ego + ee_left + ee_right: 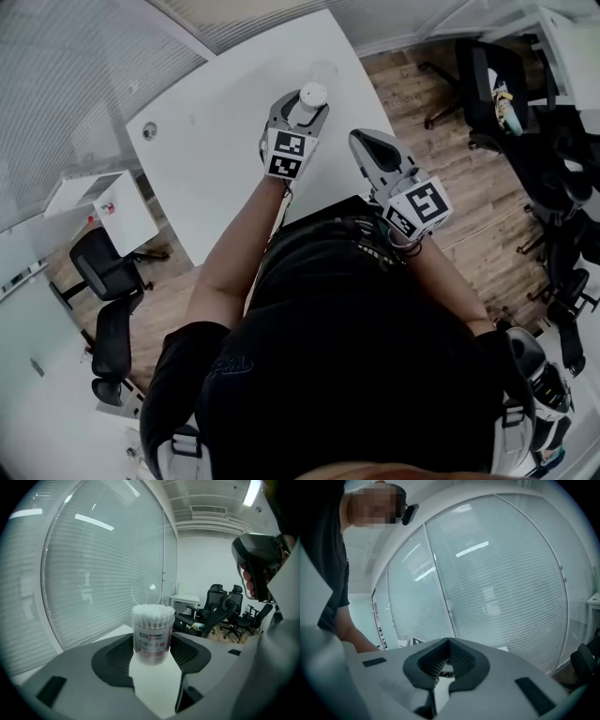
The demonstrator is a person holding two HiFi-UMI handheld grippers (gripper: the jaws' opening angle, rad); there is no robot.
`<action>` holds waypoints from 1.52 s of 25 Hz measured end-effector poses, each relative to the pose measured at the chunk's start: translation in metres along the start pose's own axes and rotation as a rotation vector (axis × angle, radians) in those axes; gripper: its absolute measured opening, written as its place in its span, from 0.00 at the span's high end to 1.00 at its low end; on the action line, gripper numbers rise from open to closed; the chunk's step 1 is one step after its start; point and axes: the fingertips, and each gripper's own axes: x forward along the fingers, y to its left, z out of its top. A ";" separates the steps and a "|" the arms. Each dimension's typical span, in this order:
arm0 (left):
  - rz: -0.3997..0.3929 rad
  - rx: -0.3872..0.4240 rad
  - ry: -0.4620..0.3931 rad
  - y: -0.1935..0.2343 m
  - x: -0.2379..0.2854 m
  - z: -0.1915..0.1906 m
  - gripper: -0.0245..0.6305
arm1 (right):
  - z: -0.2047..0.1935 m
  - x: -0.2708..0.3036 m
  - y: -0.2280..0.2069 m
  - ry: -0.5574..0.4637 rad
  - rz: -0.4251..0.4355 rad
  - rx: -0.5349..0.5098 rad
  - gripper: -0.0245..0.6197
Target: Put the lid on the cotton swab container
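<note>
A white table (216,159) fills the upper left of the head view, with a wood floor (469,187) to its right and black office chairs (108,281) off its left corner. A glass wall with closed blinds (93,573) stands behind the table in the left gripper view and also fills most of the right gripper view (511,573). The person (347,375), in a dark shirt, stands at the near edge of the table with both bare forearms reaching forward. The left gripper (302,103) is over the table's near right part, its marker cube facing the head camera. Its jaws are apart and clamped on the cotton swab container (312,95). In its own view the left gripper (152,657) has one dark pad against each side of the cotton swab container (151,632), which stands upright between them. The container is a clear round tub with a printed label, and the white cotton tips are packed at its top. Whether a lid sits over them cannot be told. The right gripper (367,145) is just to the right of the left one, apart from it and from the container, beyond the table's edge over the floor. In its own view the right gripper (449,644) has its jaws closed tip to tip with nothing visible between them.
</note>
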 end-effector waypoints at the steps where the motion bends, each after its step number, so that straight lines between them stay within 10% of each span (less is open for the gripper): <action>1: -0.005 -0.001 -0.003 -0.004 -0.010 0.001 0.57 | 0.001 -0.002 0.007 -0.005 0.001 -0.005 0.93; 20: -0.087 0.042 -0.085 -0.043 -0.132 0.018 0.57 | 0.015 -0.025 0.094 -0.064 -0.014 -0.114 0.93; 38: -0.106 0.029 -0.104 -0.083 -0.149 0.042 0.57 | 0.049 -0.047 0.066 -0.096 -0.022 -0.145 0.93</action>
